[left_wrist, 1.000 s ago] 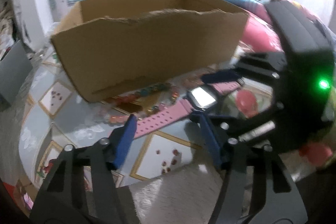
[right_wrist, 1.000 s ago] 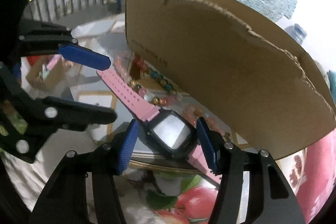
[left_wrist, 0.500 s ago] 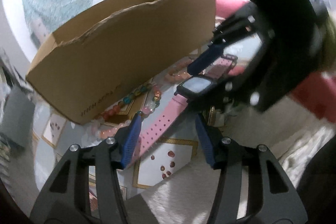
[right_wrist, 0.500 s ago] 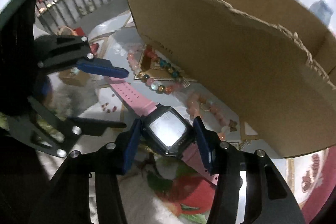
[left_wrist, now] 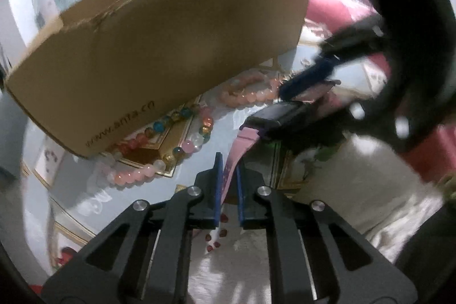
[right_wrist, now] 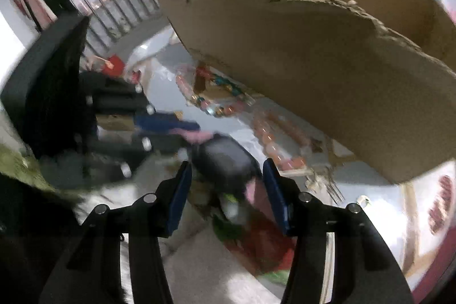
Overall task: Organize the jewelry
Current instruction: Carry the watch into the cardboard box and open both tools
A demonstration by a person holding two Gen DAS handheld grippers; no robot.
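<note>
Left gripper (left_wrist: 228, 175): jaws closing, blue pads nearly together, pinching the pink strap of the watch (left_wrist: 280, 116). The strap runs from between the pads up to the dark watch case.

Right gripper (right_wrist: 225, 190): jaws about half spread, with the watch case (right_wrist: 225, 158) between the two blue pads. The frame is motion-blurred, so it cannot be told whether the pads press on the case. The left-wrist view shows one of its blue fingers (left_wrist: 306, 77) above the case and dark gripper structure below it.

The watch is held off the surface, spanning both grippers, just in front of the cardboard box (left_wrist: 159, 53). Its display is blurred and no digits are readable.

The box is brown, open-topped, with a torn, ragged top edge. Printing low on its near wall reads "www.anta.cn". No other text is legible in either view.

The rest of the jewelry lies on the patterned surface (left_wrist: 196, 181), against and partly under the box's near wall:
- mixed bead bracelet (left_wrist: 196, 130) with blue, amber, pink and clear beads
- pink bead bracelet (left_wrist: 134, 175), just beside it on the left
- salmon bead bracelet (left_wrist: 248, 90), nearer the watch

In the right-wrist view the same bracelets show as blurred loops below the box wall (right_wrist: 327, 81).
</note>
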